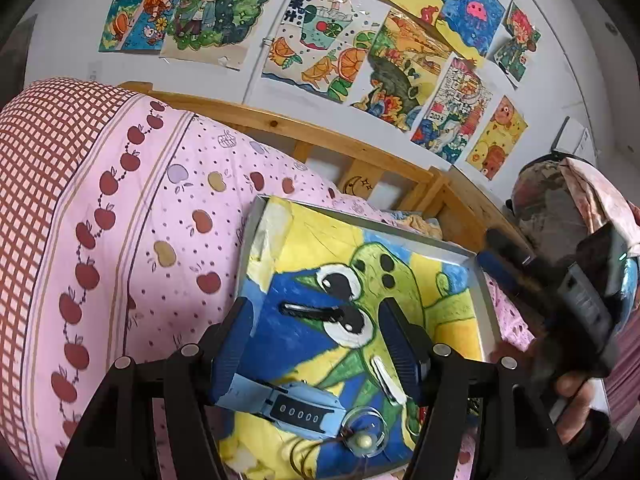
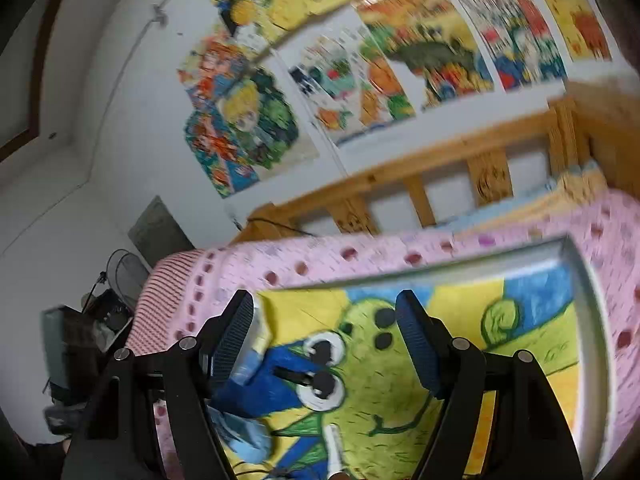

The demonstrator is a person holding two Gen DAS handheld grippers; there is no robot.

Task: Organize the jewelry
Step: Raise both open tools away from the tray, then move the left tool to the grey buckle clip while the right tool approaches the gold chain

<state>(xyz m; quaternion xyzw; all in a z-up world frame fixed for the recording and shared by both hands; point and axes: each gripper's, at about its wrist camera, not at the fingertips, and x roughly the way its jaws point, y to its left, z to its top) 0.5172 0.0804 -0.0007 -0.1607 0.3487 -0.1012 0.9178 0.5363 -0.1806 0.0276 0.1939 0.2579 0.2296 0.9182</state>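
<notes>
I look across a bed (image 1: 132, 216) under a pink apple-print quilt, backed by a wooden rail (image 1: 320, 136) and a white wall covered in bright children's drawings (image 1: 332, 52). On the quilt lies a shallow grey-rimmed tray (image 1: 486, 300) lined with a crayon picture of a green frog (image 1: 384, 280) on blue and yellow. My left gripper (image 1: 316, 344) hangs over the tray's near half, its blue-padded fingers (image 1: 234, 344) spread wide with nothing between them. My right gripper (image 2: 324, 344) hovers over the same tray in a motion-blurred view, fingers likewise wide and empty; from the left camera it appears at the right edge, held in a hand (image 1: 576, 404). Inside the tray, a pale blue counter device (image 1: 296, 404) showing a row of zeros lies at the near edge. Just beside it rests a small clear round case (image 1: 366, 432) holding a cream bead on a dark cord. A black hair clip (image 1: 320, 314) lies across the frog's eye, and a white clip (image 1: 386, 380) sits near the left gripper's right-hand finger.
</notes>
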